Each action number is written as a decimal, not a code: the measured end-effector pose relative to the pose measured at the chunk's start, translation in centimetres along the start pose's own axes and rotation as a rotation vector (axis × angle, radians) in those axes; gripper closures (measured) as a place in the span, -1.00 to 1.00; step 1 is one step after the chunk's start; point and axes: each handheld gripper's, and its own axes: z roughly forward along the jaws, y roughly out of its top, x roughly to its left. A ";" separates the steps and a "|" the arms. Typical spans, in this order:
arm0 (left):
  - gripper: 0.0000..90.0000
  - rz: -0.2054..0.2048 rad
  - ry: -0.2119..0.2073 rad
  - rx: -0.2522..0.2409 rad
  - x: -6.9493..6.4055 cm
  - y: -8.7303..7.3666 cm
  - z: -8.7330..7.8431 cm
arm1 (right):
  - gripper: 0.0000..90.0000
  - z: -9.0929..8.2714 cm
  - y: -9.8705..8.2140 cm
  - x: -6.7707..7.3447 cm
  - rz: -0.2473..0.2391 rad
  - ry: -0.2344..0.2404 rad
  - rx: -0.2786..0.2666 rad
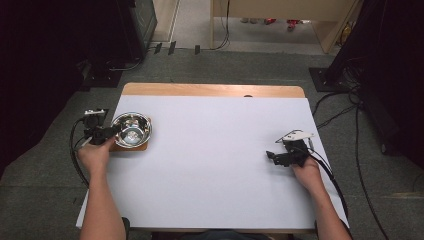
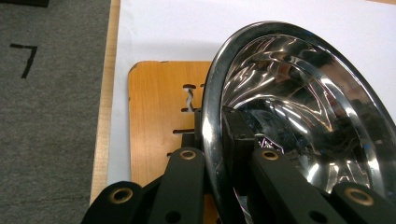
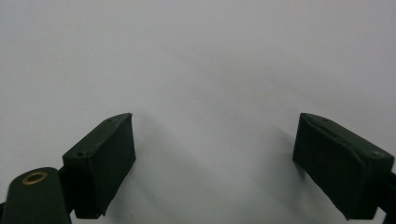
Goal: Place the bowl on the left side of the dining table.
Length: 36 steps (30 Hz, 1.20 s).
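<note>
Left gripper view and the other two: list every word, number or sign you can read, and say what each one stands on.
"7": black mark on the grey carpet beside the table, in the left gripper view.
Cut-out marks in the wooden board under the steel bowl: partly hidden by the bowl's rim, not readable.
Small pale mark on the left gripper, reflected in the bowl: too small to read.
High view and right gripper view: nothing readable.

- High view looks forward and down over the whole table [image 1: 210, 90].
- Left gripper view sits close at the left edge, on the steel bowl [image 2: 299, 107], which the high view also shows [image 1: 131, 129].
- Right gripper view faces the white sheet [image 3: 196, 56], very near.
</note>
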 end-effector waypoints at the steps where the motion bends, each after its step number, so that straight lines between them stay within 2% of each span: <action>1: 0.94 -0.007 -0.002 -0.001 0.1 -0.1 0.0 | -0.72 0.0 0.0 0.0 0.000 -0.001 0.000; 5: 0.91 -0.033 -0.004 0.008 0.5 -0.3 0.3 | -0.72 0.0 0.0 0.0 0.000 0.000 0.000; 10: 0.87 -0.035 0.018 0.021 0.9 -0.7 0.6 | -0.72 0.0 0.0 0.0 0.000 0.000 0.000; 26: 0.79 -0.053 0.000 0.037 1.3 -0.9 1.0 | -0.72 0.0 0.0 0.0 -0.002 -0.001 0.001; 32: 0.66 -0.054 0.000 0.040 1.3 -0.8 1.0 | -0.72 0.0 0.0 0.0 0.000 -0.001 0.000; 36: 0.43 -0.055 0.002 0.030 1.3 -0.8 0.9 | -0.72 0.0 0.0 0.0 0.000 -0.001 -0.001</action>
